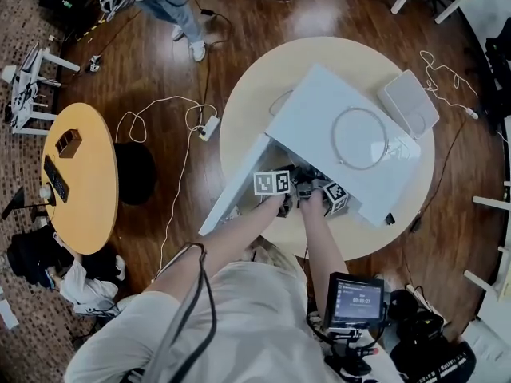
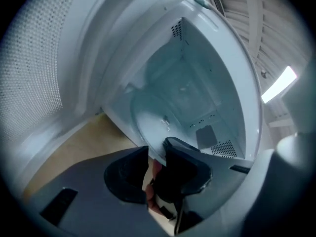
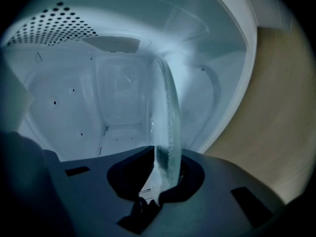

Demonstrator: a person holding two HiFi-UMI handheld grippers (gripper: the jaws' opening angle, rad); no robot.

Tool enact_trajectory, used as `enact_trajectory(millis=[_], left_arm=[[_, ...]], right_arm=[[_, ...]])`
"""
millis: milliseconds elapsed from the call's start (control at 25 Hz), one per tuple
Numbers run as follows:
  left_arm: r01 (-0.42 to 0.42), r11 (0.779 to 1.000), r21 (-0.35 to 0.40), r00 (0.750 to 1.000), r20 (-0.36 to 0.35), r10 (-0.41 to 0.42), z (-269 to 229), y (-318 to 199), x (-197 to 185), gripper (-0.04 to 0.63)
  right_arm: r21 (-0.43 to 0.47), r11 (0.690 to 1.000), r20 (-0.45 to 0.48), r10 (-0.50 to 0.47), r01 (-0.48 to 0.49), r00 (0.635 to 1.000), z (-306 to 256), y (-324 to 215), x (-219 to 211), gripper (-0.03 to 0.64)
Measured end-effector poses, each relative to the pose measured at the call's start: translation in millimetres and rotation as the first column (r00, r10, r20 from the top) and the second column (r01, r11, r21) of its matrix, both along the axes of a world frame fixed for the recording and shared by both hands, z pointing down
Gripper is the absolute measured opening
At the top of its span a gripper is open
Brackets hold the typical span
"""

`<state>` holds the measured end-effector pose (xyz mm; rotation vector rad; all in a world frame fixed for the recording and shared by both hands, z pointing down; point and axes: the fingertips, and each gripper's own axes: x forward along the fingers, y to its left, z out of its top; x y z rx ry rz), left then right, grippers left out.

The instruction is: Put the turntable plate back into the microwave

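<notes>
A white microwave (image 1: 319,110) stands on a round beige table (image 1: 247,102) with its door (image 1: 235,190) swung open. Both grippers reach into its mouth. My right gripper (image 3: 167,154) is shut on the rim of the clear glass turntable plate (image 3: 163,112), which stands on edge and reaches into the cavity (image 3: 113,93). In the left gripper view the plate (image 2: 153,115) lies tilted inside the cavity (image 2: 197,93). My left gripper (image 2: 156,147) is just in front of its near rim, jaws a narrow gap apart, and nothing shows pressed between them.
A thin ring (image 1: 359,138) lies on top of the microwave. A flat white box (image 1: 407,102) sits on the table behind it. A power strip (image 1: 209,126) with cables lies on the floor at the left, near a small round table (image 1: 80,174). Another person (image 1: 168,2) stands far off.
</notes>
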<state>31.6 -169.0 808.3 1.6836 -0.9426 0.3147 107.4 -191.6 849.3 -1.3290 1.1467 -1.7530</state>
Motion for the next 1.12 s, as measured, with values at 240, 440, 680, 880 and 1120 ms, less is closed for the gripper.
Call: enact_trajectory(millis=[240,440,680,880,1120], left_arm=[[0.024,0.999,-0.031,0.999,-0.027,-0.024,10.7,-5.9,-7.6,0.095],[0.02,0.999,-0.031,0.998,-0.053,-0.022,9.0,-7.1,-9.0,0.095],[0.017,0.999,-0.043,0.989,-0.143,-0.023,11.7,-7.4,5.4,0.129],[0.105,0.987,-0.118,0.976,-0.179,-0.125,16.3,-12.5,6.2,0.126],[0.205,0.959,-0.196,0.937,-0.243,-0.25,21.3,-14.0,-4.8,0.055]], right_arm=[[0.028,1.0,-0.01,0.014,-0.014,1.0,2.0,-5.7,-1.7,0.028],[0.052,0.998,0.041,0.03,-0.032,0.999,-2.7,-6.0,-4.1,0.028],[0.077,0.997,0.067,0.015,-0.02,0.998,-7.8,-2.7,-6.2,0.028],[0.058,0.998,0.06,0.012,-0.015,0.998,-8.7,-0.5,-3.8,0.028],[0.044,0.998,0.03,-0.051,0.05,0.998,-7.0,0.4,-11.4,0.029]])
